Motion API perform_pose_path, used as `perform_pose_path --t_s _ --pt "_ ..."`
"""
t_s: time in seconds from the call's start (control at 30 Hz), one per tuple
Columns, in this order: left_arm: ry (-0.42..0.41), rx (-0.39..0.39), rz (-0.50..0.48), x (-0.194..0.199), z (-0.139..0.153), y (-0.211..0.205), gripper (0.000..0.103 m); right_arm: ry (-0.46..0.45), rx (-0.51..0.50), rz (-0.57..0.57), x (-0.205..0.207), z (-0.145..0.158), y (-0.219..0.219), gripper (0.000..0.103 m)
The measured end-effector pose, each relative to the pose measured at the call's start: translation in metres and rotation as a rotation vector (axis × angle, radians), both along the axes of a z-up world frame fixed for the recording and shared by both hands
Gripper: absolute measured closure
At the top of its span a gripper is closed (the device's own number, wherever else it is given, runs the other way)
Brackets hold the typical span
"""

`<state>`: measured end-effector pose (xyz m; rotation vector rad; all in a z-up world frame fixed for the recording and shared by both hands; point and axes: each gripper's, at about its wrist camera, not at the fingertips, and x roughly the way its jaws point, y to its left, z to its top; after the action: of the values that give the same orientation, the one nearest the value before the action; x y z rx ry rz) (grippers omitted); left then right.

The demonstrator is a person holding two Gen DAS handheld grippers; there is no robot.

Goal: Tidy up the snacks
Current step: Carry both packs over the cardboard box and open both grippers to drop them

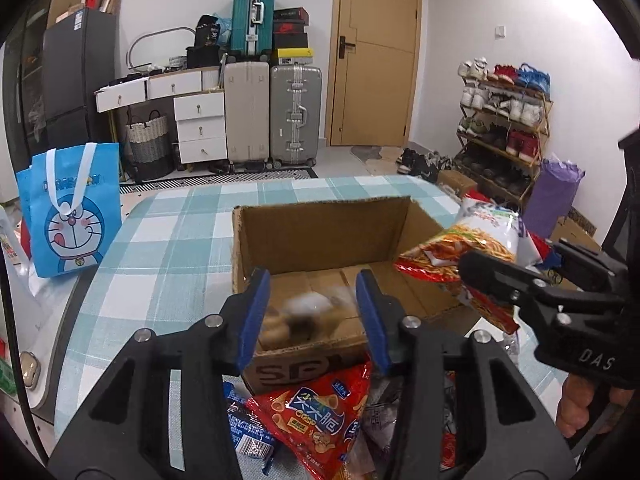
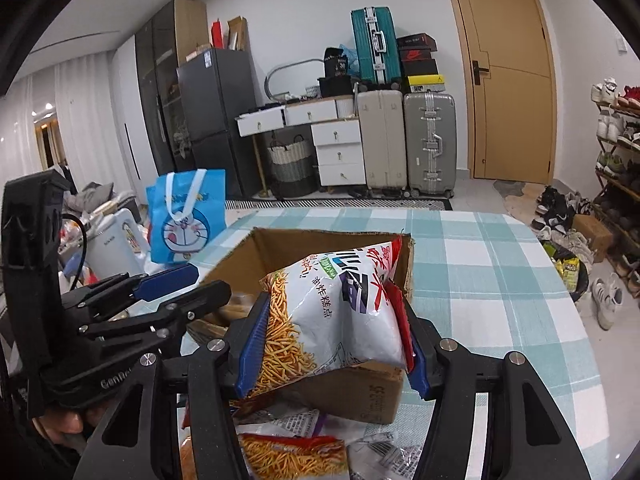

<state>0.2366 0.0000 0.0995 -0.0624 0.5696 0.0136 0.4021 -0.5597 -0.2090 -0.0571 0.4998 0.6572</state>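
Left gripper (image 1: 312, 316): its blue-padded jaws stand apart above the open brown cardboard box (image 1: 332, 236); a blurred brown-and-white packet (image 1: 304, 316) shows between them, but the smear hides whether the pads touch it or it lies loose in the box.
Right gripper (image 2: 334, 336): jaws clamped on a white and red bag of fried noodle sticks (image 2: 340, 308), one pad on each side edge, the bag held over the box's near right corner.
Cardboard box: sits on the counter under a teal and white checked cloth (image 1: 168, 248), top flaps open; its floor is largely bare where visible, and the near wall with dark printed letters is partly covered by the left gripper.
Loose snacks: a red crinkly bag with blue Chinese lettering (image 1: 320, 416) lies on the counter just in front of the box, among other packets cut off by the gripper bodies and the lower edge; a second noodle-stick packet (image 2: 292, 456) shows only in part in the right wrist view.
Person: only fingers (image 1: 576, 408) around the right gripper's handle are seen at the frame edge.
Blue cartoon-cat tote bag (image 1: 74, 212): stands upright at the counter's left edge, well apart from the box.
Hard to make out: print on the blurred packet is unreadable.
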Motion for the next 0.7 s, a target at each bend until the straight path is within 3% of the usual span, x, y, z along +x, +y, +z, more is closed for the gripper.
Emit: perform_pose_path --t_s 0.2,0.3,0.53,0.63,0.7 --pt "0.021 0.013 0.001 0.010 -0.018 0.004 0.063 0.001 -0.031 0.036 0.007 -0.003 0.015 0.043" --pt "0.019 -0.009 0.003 0.008 -0.020 0.013 0.062 -0.021 -0.034 0.047 0.005 0.000 0.017 0.030" --pt "0.003 -0.021 0.001 -0.013 -0.020 0.026 0.023 -0.024 -0.007 0.030 -0.012 0.004 -0.006 0.004" --pt "-0.012 -0.012 0.002 -0.032 -0.017 0.026 0.017 -0.012 0.025 0.028 -0.022 0.004 -0.021 0.001" --pt "-0.012 -0.003 0.010 -0.043 -0.017 0.026 0.005 -0.006 0.046 0.020 -0.030 0.002 -0.031 0.001"
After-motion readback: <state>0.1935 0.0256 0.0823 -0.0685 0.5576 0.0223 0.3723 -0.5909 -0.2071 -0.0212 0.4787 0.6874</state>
